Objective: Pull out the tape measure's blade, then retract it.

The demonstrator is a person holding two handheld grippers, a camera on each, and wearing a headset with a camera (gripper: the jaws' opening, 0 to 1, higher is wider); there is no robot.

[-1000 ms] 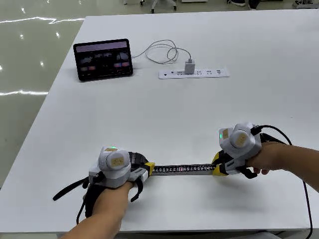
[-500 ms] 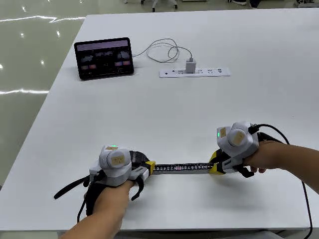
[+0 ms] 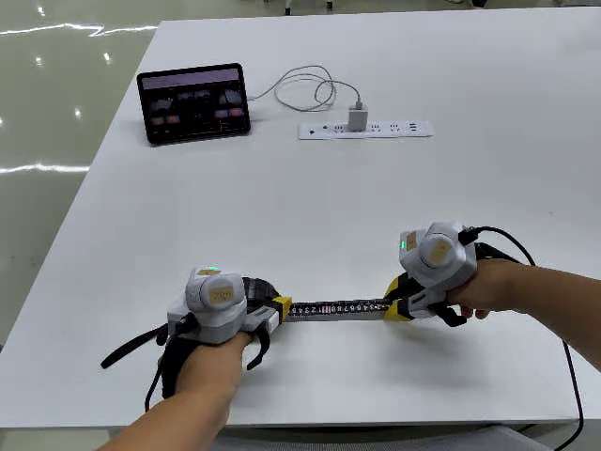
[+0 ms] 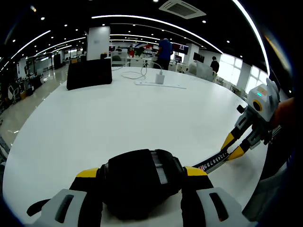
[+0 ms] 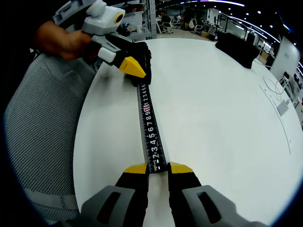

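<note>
So the left gripper [image 3: 270, 314] is squeezing the black tape measure case [image 4: 140, 176] between its two yellow-tipped jaws, one jaw on each side of the body, and the case is sitting low on the white table [image 3: 329, 207] near the front edge, right in front of the person's left hand [image 3: 208, 362]. The right gripper [image 5: 157, 169] is pinching the free end of the blade [image 5: 148, 120], with the jaws closed in tight so the strip's tip is sandwiched between the yellow pads. The blade is lying pulled out and stretching straight between the two grippers just over the tabletop, black with white numbers, and in the right gripper view I'm reading the digits running up from the jaws toward the case. I can't tell whether the blade is actually touching the table or floating a hair above it. Both grippers are sitting well apart from each other, with the left one slightly closer to the table's front edge. A black cable [image 3: 526, 258] is looping off the back of the right gripper. Way at the far side of the table a dark tablet [image 3: 193, 101] is standing propped up, and beside it a white power strip [image 3: 366, 129] is lying flat with a charger [image 3: 358, 120] plugged in and a white cord [image 3: 305, 89] coiling over toward the tablet.
</note>
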